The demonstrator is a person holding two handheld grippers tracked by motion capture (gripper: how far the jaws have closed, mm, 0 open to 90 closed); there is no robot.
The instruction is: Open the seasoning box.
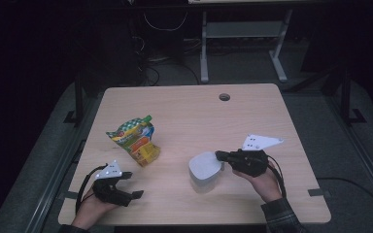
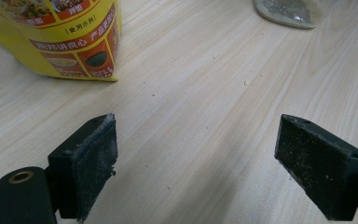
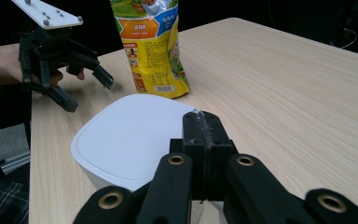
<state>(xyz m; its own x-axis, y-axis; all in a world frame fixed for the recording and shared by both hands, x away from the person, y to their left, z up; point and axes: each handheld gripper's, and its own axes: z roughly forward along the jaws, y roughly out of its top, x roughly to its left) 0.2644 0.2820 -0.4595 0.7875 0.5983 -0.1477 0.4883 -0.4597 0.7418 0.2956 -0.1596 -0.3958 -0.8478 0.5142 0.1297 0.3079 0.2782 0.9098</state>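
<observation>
Our right gripper has its jaws pressed together with nothing between them, the tips just over the near edge of the white tub standing on the table. Our left gripper rests near the table's front-left corner, jaws spread wide and empty, beside the yellow pouch.

Snack bag left of container

Dim lab, wooden desk, floor cables
</observation>
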